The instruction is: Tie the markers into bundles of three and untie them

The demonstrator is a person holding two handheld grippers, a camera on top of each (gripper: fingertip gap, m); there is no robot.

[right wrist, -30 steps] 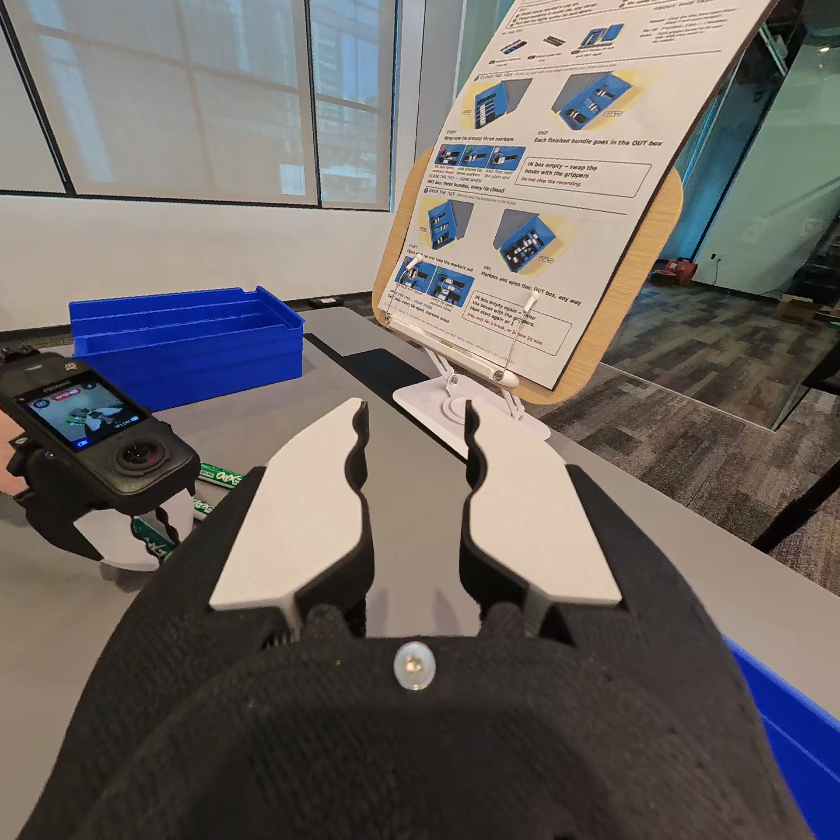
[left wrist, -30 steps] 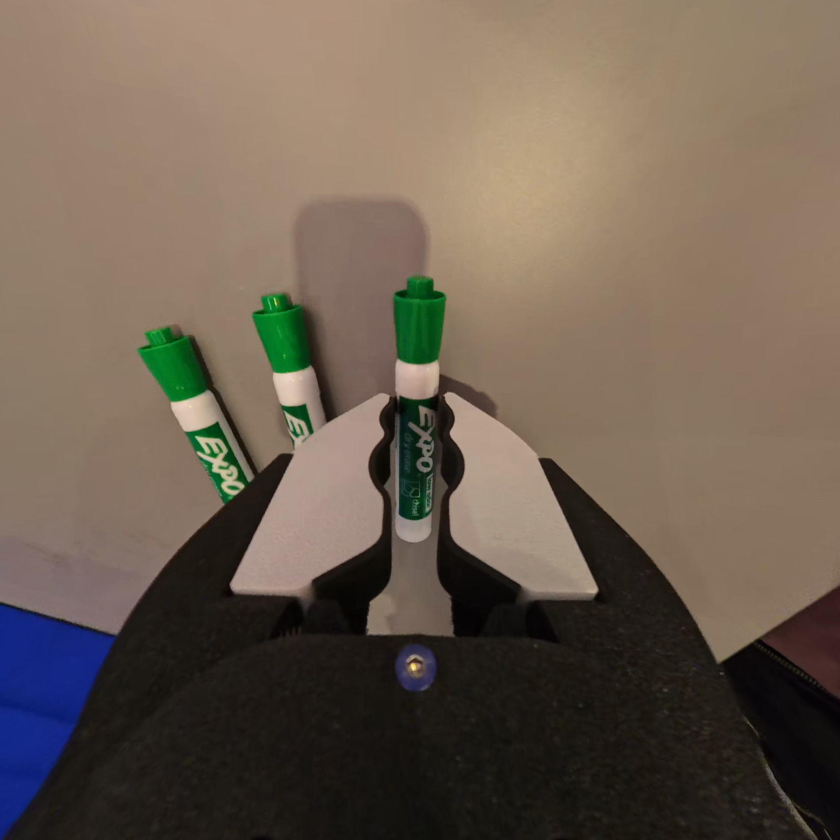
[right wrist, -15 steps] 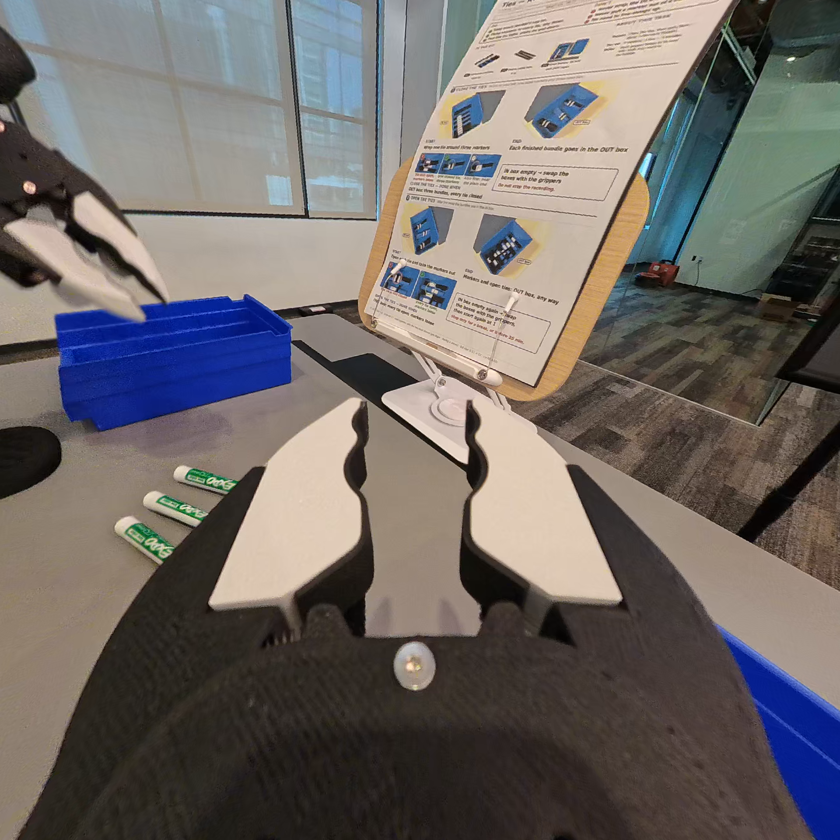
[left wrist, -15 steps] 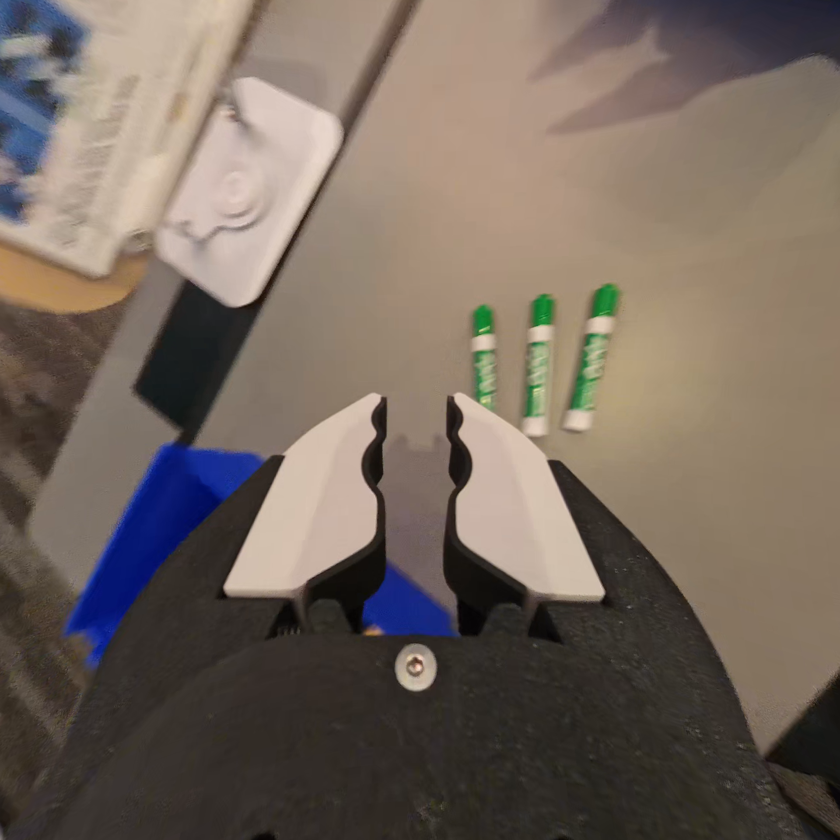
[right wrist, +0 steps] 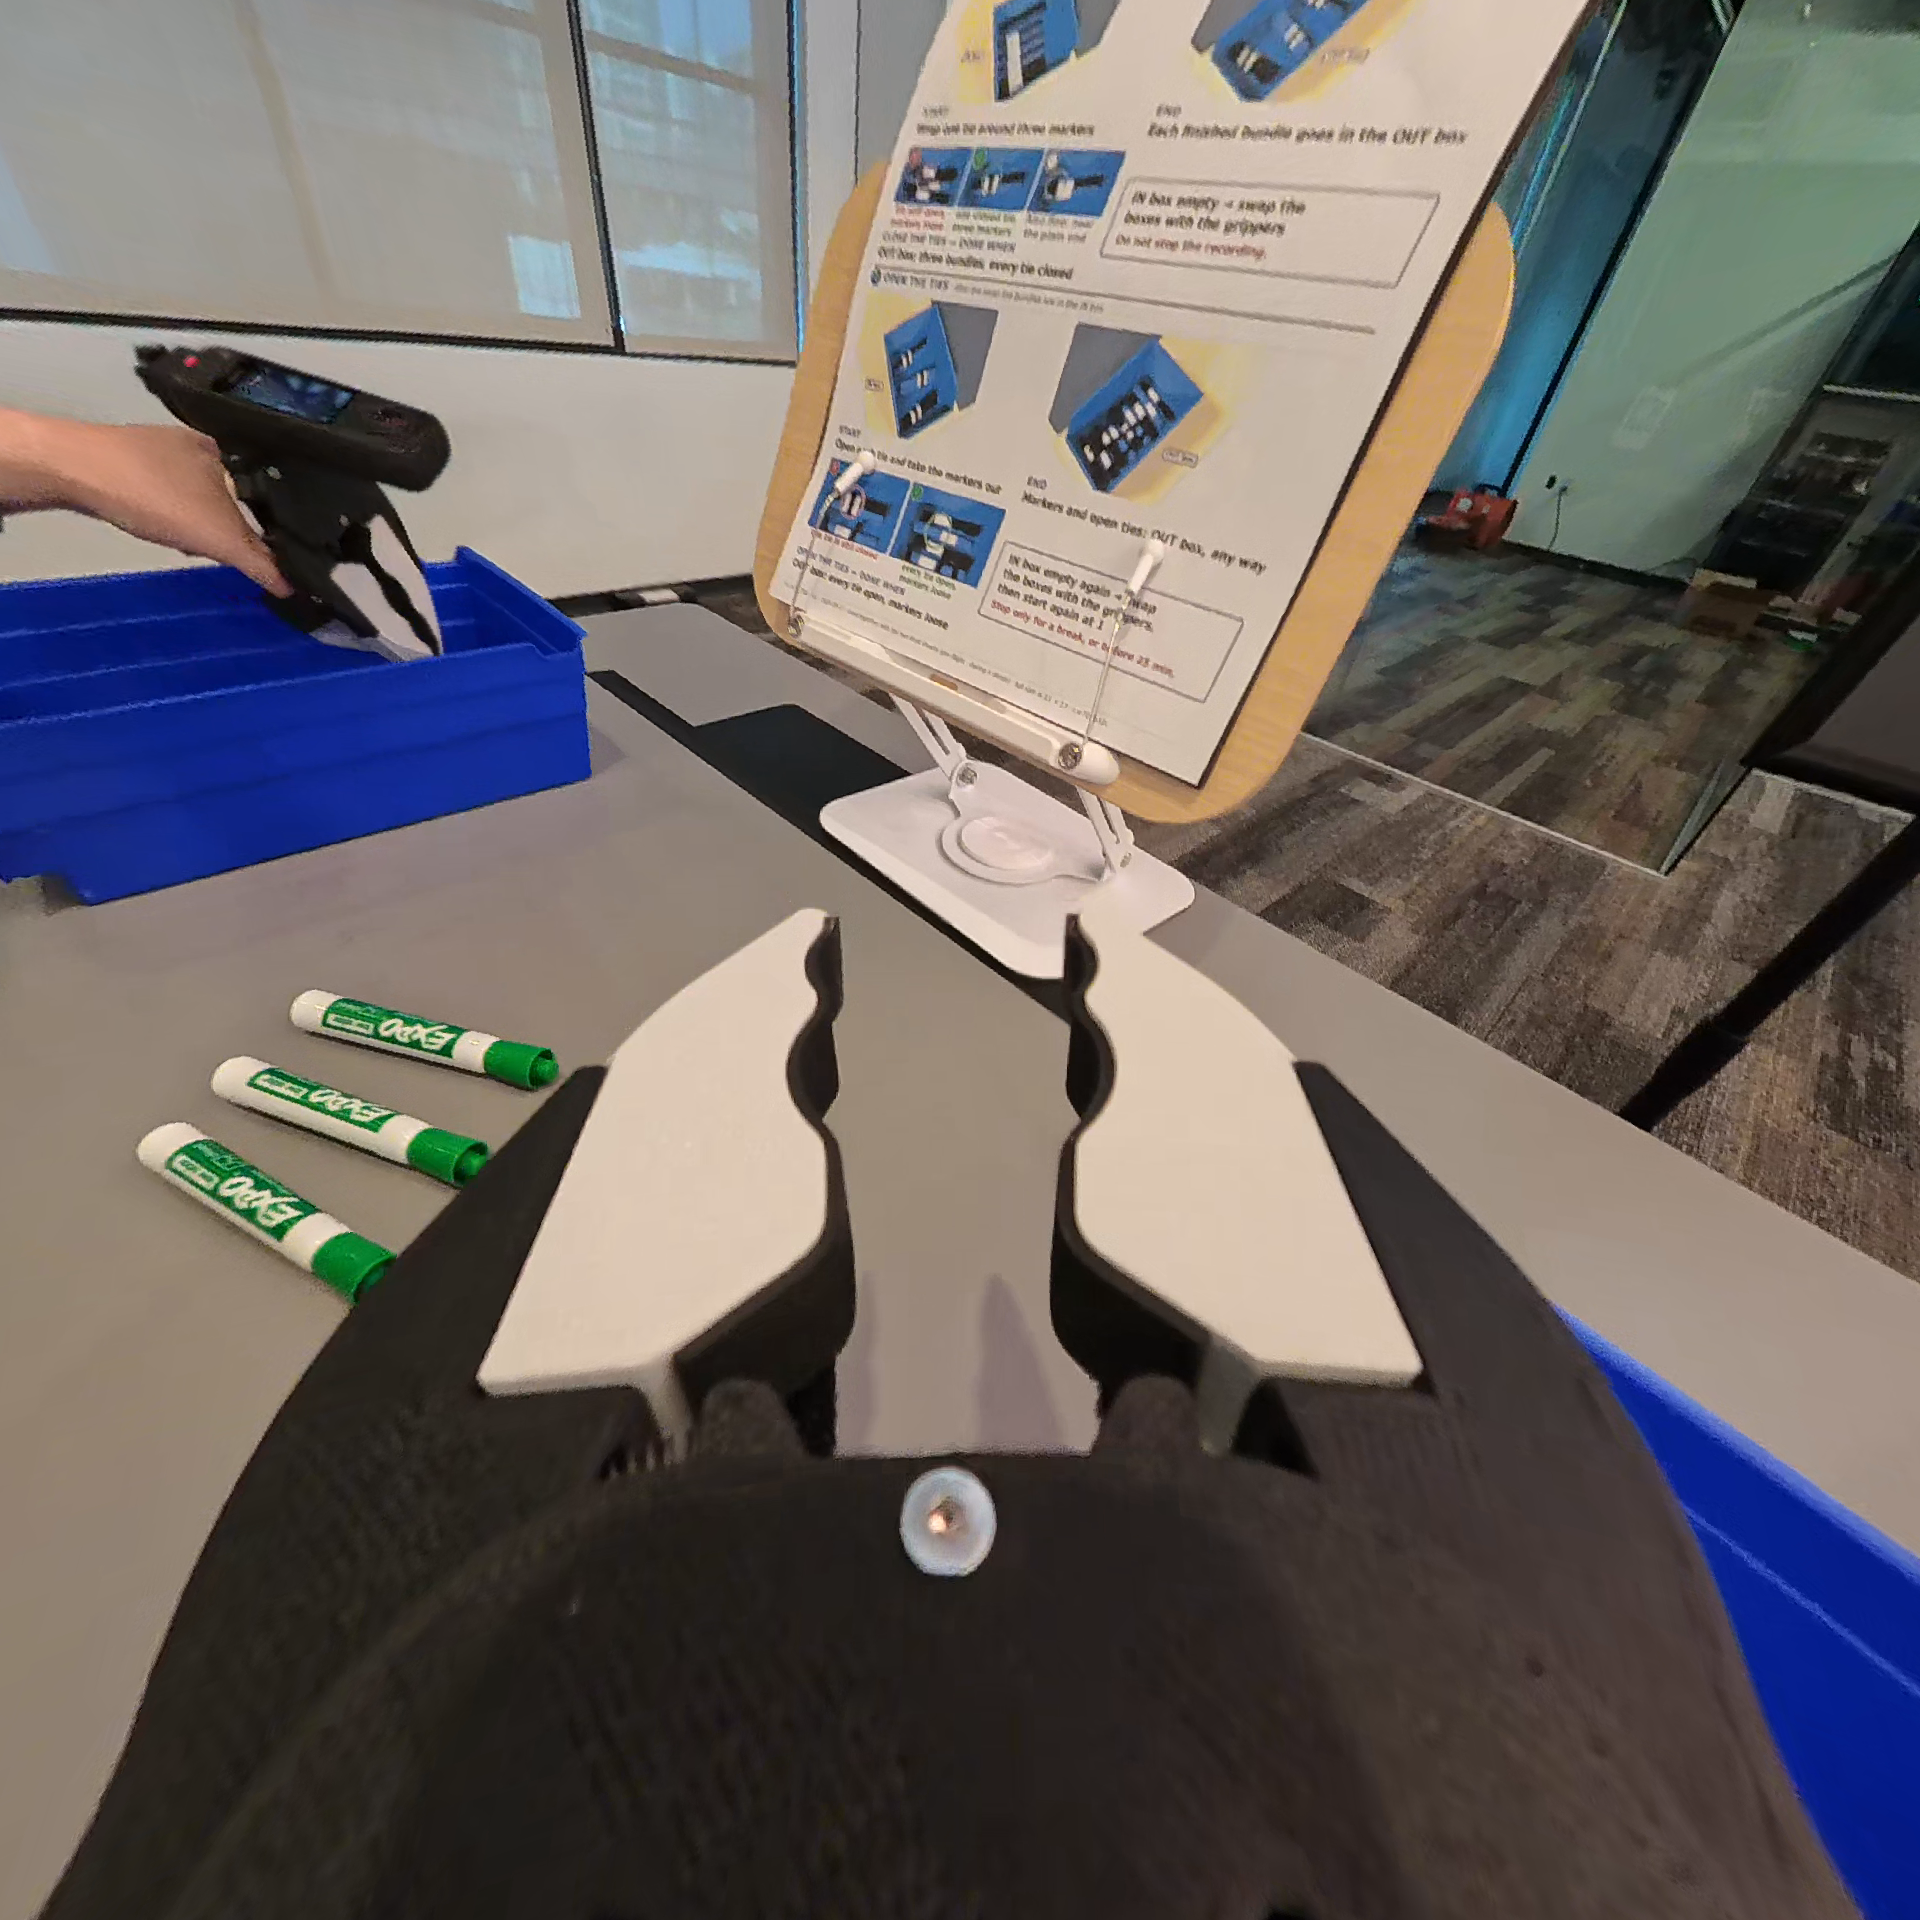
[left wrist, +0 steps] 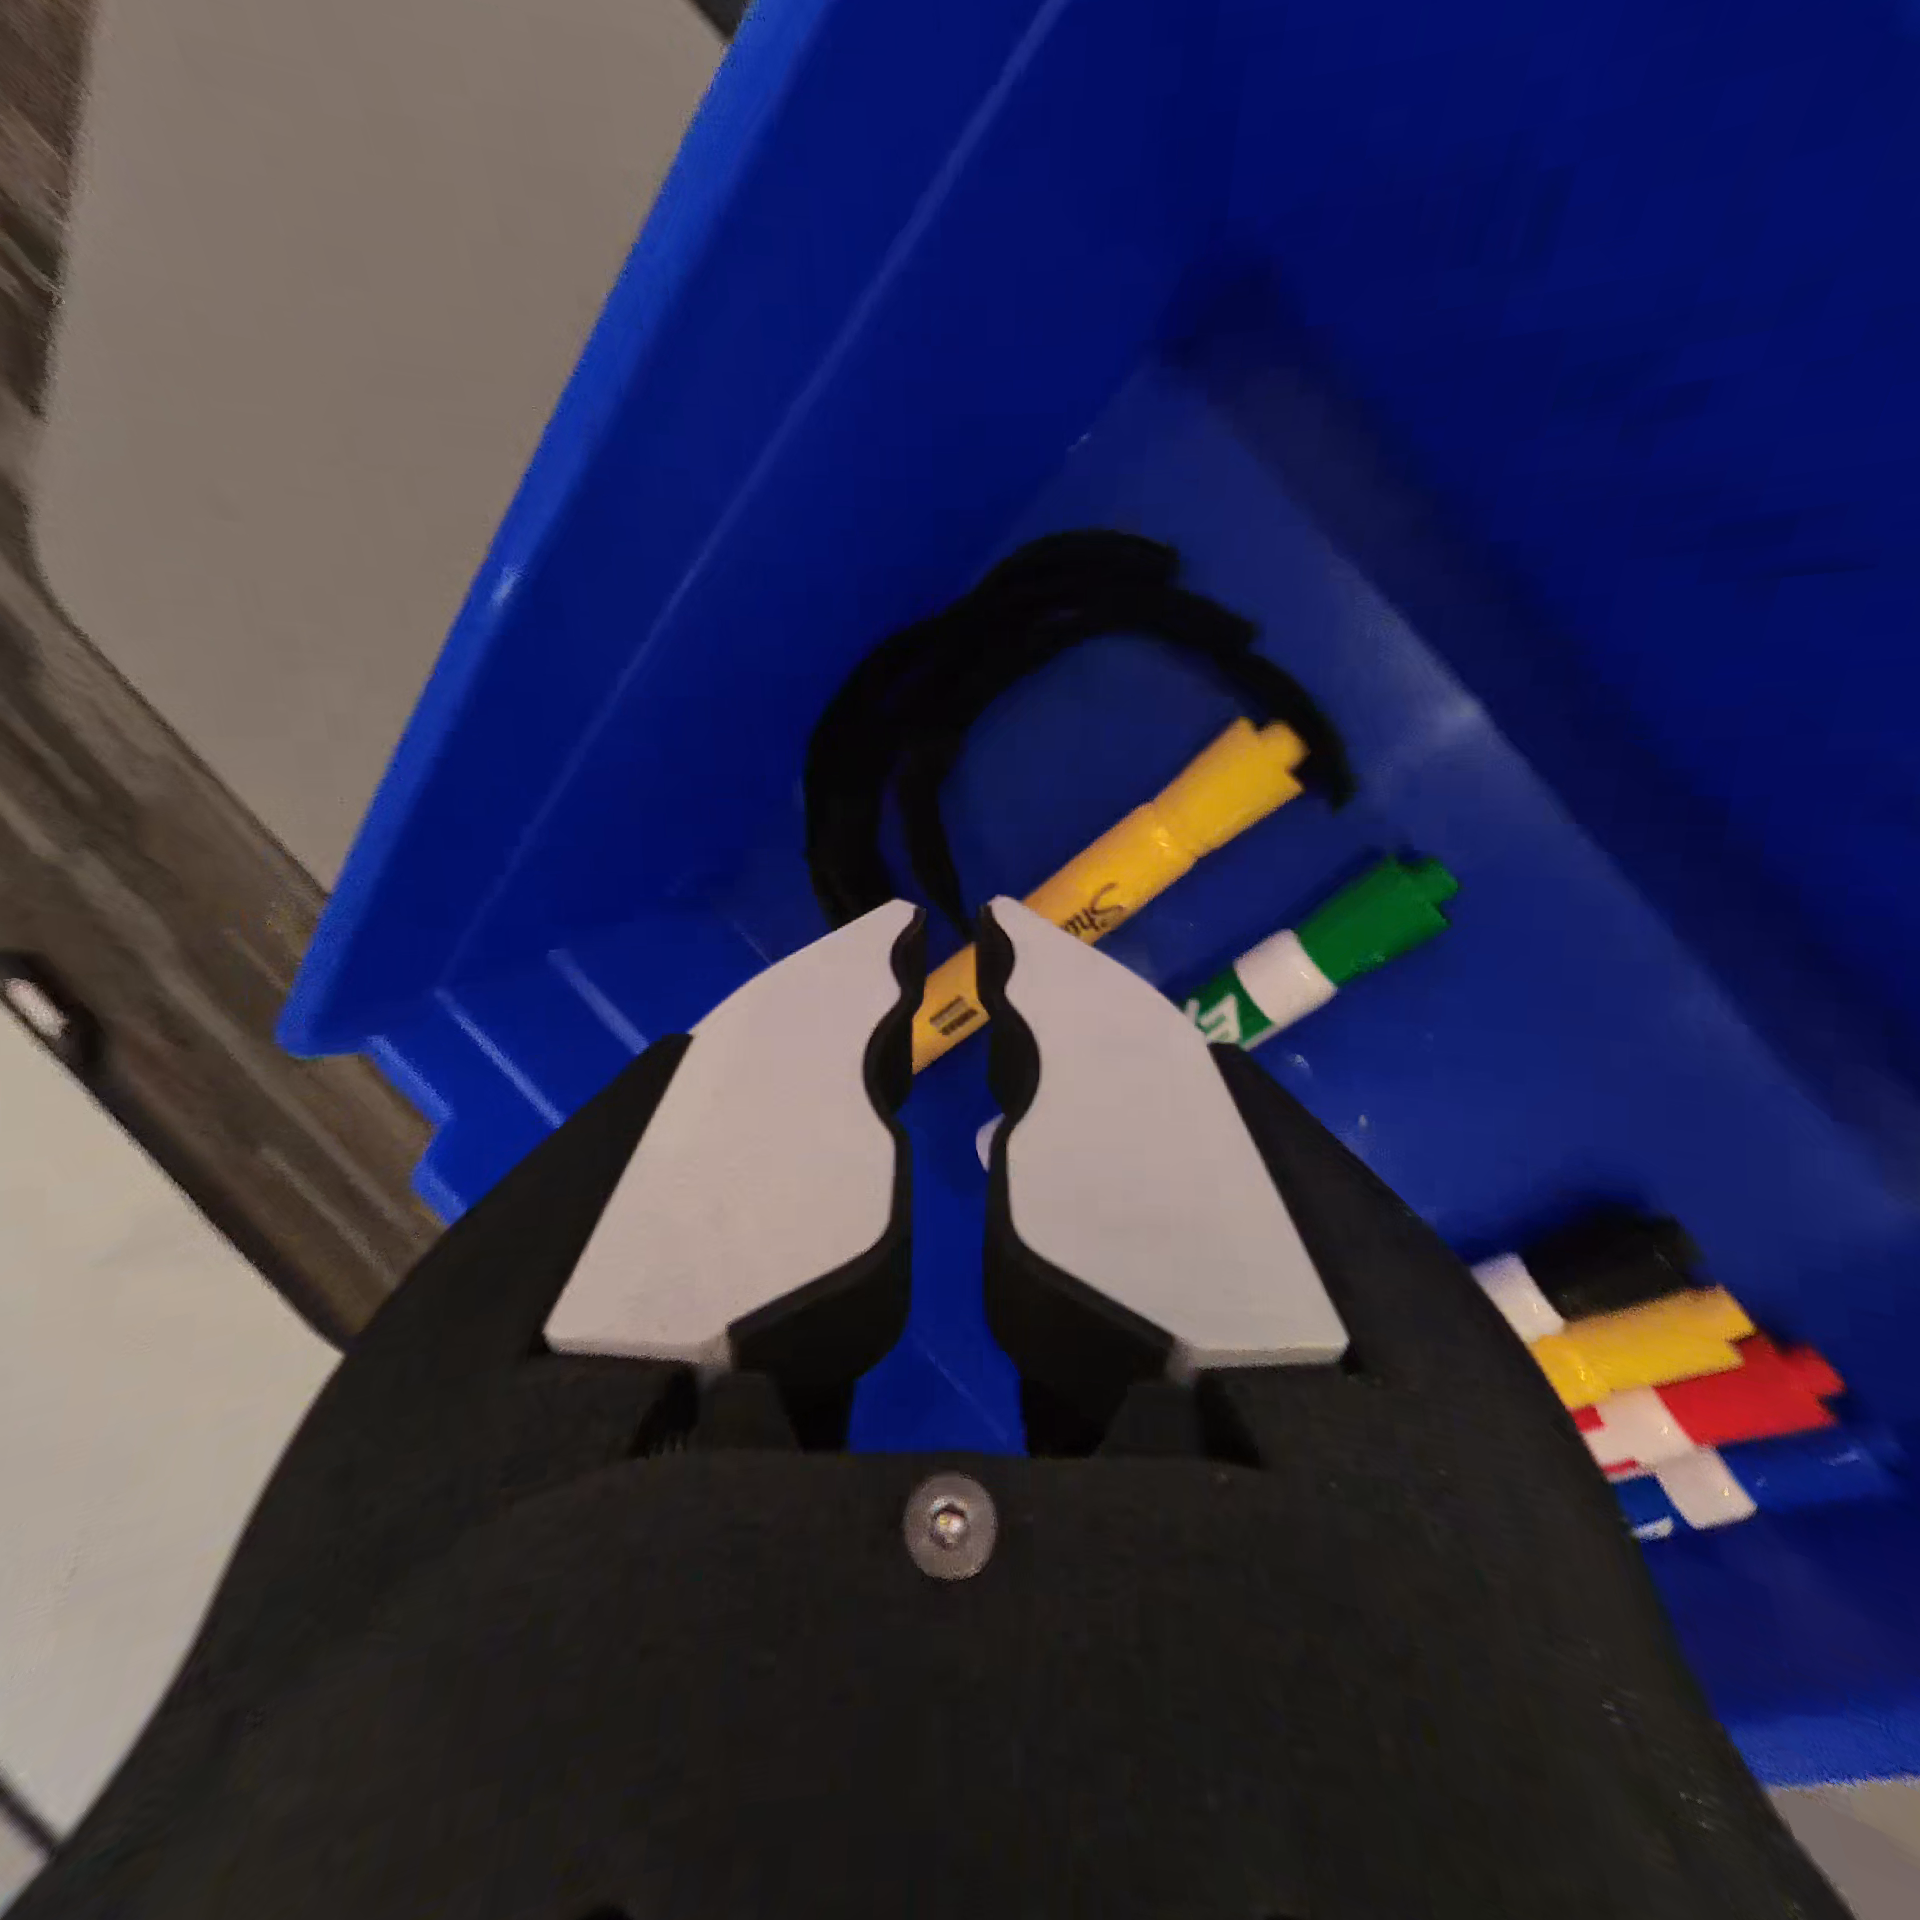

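Tongs narrowed but empty, my left tongs dip into the blue bin towards the black ties, presumably to bind the three green markers lined up on the worktop, while my right tongs hover wide and idle.

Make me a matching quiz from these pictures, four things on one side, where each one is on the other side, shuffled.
Things:
1. three green markers
2. yellow marker
3. black ties
4. instruction sheet

Places:
A. propped on a stand at the far table edge
B. lying in a row on the grey table
C. curled in the blue bin, just ahead of the left gripper
D. lying in the bin next to a green-capped marker

Pairs: 1-B, 2-D, 3-C, 4-A
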